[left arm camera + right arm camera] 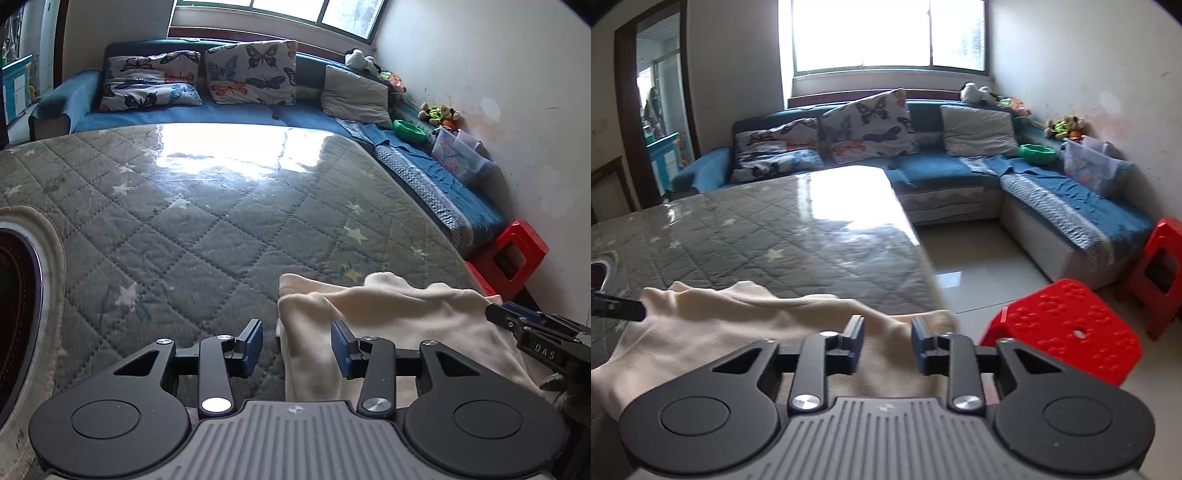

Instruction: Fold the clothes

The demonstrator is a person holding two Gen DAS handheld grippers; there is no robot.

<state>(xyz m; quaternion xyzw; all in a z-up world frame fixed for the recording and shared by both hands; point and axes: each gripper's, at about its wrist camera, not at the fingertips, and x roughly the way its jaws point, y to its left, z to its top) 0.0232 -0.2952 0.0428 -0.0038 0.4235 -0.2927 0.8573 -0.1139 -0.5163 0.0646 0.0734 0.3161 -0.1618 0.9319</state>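
a cream garment [388, 325] lies bunched along the table's [184, 229] near right corner, its length running across between the left gripper [297, 345] and right gripper [888, 343], both parted and empty over it.

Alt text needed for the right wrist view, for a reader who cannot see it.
The open right claw hovers over a cream garment lying on a grey quilted table cover. Two red plastic stools stand on the floor to the right, with a blue corner sofa under a bright window behind.
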